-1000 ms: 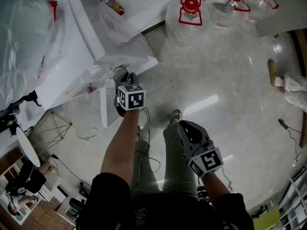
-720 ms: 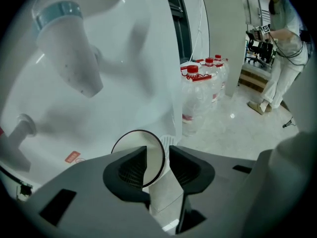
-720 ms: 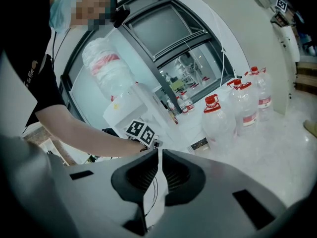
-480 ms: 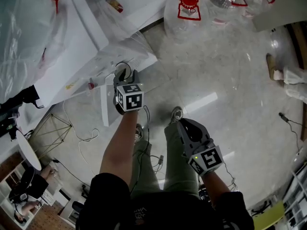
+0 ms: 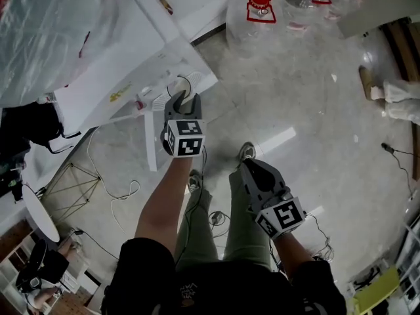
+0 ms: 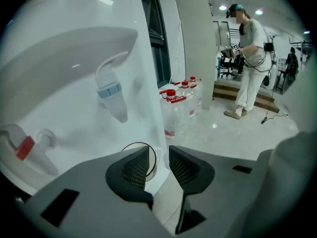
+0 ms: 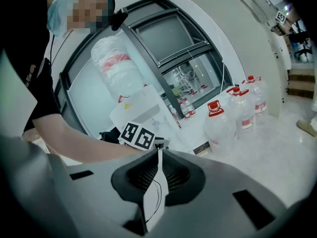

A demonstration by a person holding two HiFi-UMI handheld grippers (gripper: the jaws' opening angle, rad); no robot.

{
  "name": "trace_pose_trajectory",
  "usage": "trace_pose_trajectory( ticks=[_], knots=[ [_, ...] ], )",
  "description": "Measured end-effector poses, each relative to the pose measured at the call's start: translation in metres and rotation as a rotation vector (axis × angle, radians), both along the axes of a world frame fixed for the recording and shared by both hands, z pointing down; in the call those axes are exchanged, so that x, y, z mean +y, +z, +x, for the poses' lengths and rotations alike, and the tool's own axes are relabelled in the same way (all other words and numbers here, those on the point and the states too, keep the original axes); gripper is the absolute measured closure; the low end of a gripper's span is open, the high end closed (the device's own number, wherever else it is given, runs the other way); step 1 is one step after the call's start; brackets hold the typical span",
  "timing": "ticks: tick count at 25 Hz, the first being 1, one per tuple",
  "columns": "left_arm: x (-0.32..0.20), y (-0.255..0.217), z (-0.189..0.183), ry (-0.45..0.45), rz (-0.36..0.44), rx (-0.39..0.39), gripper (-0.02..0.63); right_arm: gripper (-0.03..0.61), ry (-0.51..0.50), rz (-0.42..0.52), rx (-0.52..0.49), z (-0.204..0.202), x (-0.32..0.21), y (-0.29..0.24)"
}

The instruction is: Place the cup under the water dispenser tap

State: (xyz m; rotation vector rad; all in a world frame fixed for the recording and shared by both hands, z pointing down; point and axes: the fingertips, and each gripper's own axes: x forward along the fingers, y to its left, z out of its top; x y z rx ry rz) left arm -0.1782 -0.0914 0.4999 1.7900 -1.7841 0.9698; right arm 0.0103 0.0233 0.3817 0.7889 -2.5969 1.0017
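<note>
Cup (image 5: 186,84) is set on the water dispenser (image 6: 69,53) ledge, apparently under the blue tap (image 6: 112,91). Left gripper (image 6: 158,150) jaws, just opened, are spread empty near it; right gripper (image 7: 159,152) is pressed together, idle.
</note>
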Motion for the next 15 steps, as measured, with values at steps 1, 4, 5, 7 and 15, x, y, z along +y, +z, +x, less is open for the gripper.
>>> trace_pose_trajectory(
  ticks=[1,4,5,7,15],
  knots=[
    [0.004,-0.005,0.002,0.019,0.014,0.005,0.472,0.532,0.012,0.004,-0.006,-0.005,0.007,-0.003],
    [0.023,-0.024,0.007,0.089,0.054,0.020,0.490,0.532,0.040,0.029,-0.026,-0.018,0.030,-0.012],
    [0.030,-0.032,0.009,0.120,0.069,0.020,0.496,0.532,0.053,0.034,-0.030,-0.022,0.037,-0.015],
    [0.040,-0.051,0.013,0.187,0.105,0.016,0.518,0.532,0.082,0.033,-0.027,-0.029,0.050,-0.020],
    [0.100,-0.139,0.023,0.349,0.229,0.083,0.578,0.532,0.140,0.070,-0.018,-0.052,0.097,-0.062]
  ],
)
